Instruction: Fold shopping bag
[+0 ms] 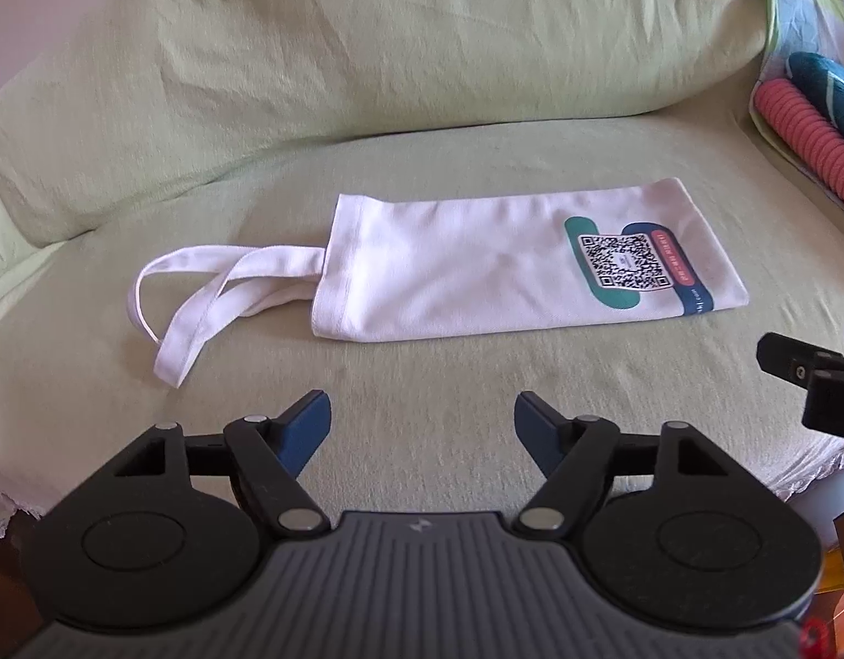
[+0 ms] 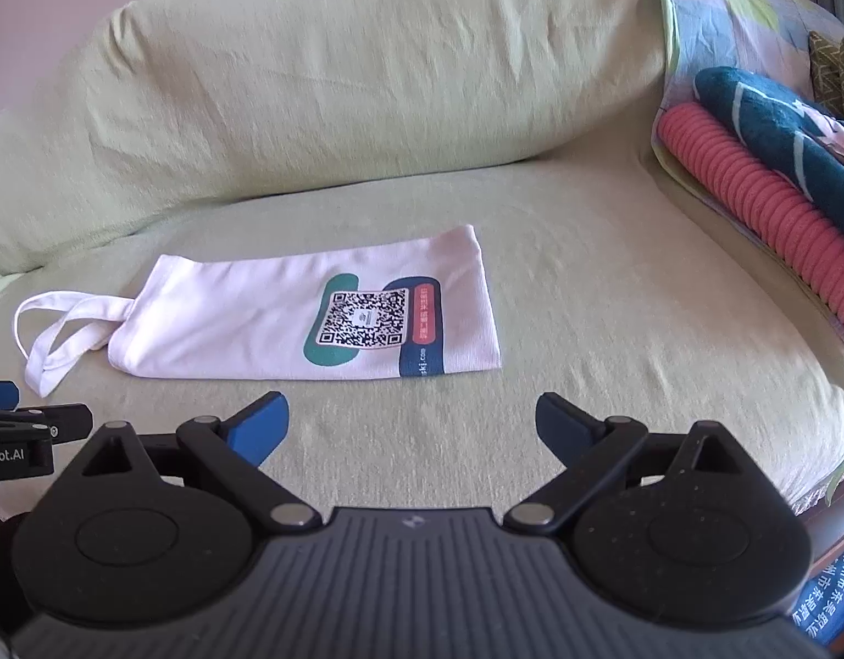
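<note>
A white cloth shopping bag [image 1: 477, 269] lies flat on the green sofa seat, folded lengthwise into a long strip. A QR-code print [image 1: 625, 261] sits near its right end, and its white handles [image 1: 202, 302] trail off to the left. My left gripper [image 1: 422, 417] hovers in front of the bag's near edge, open, with nothing between its blue-tipped fingers. In the right wrist view the same bag [image 2: 290, 324] lies ahead and to the left, handles [image 2: 59, 335] at the far left. My right gripper [image 2: 411, 417] is open and empty, short of the bag's near right corner.
A green sofa back cushion [image 1: 394, 55] rises behind the seat. At the right sit a pink ribbed roll [image 2: 768, 219] and a teal patterned cloth [image 2: 773, 126]. The seat's front edge [image 1: 817, 467] drops off at lower right. Each gripper shows at the other view's edge.
</note>
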A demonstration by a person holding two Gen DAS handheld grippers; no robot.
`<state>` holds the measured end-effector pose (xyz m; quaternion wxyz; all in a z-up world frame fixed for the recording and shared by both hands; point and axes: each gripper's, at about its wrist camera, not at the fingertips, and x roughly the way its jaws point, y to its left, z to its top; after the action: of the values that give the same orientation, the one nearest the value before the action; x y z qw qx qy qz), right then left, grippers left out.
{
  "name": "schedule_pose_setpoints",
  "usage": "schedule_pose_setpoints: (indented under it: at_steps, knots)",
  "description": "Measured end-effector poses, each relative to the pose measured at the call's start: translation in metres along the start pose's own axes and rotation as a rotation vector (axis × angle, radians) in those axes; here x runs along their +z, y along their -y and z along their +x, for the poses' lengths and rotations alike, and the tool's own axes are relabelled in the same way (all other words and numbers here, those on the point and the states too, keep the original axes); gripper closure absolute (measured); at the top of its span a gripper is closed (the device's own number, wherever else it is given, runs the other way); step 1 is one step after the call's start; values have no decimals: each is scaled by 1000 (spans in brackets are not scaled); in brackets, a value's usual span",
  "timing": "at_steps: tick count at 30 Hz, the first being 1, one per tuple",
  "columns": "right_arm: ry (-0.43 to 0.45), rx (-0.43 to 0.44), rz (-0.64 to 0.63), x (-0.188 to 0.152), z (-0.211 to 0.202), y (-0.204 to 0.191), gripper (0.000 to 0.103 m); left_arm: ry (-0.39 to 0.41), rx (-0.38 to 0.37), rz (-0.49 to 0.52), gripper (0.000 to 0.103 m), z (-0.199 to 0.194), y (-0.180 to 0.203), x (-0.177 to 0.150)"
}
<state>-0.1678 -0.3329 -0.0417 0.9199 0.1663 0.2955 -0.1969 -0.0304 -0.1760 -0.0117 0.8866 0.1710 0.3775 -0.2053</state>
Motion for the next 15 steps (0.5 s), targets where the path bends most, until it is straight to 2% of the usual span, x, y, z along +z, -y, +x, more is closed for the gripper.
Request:
schedule_pose_setpoints:
  at_steps: [4, 7, 10, 15]
  knots:
    - [-35, -12, -16, -8, 18, 9, 7, -32, -8, -108, 26, 28, -26, 0]
    - [-54, 25, 44, -11, 28, 21, 7, -44, -17, -199, 26, 45, -46, 3]
    - [-64, 84, 156, -10, 42, 36, 7, -52, -35, -293, 26, 67, -65, 8]
    - [-55, 80, 197, -1, 63, 44, 7, -83, -101, -450, 27, 102, -87, 14]
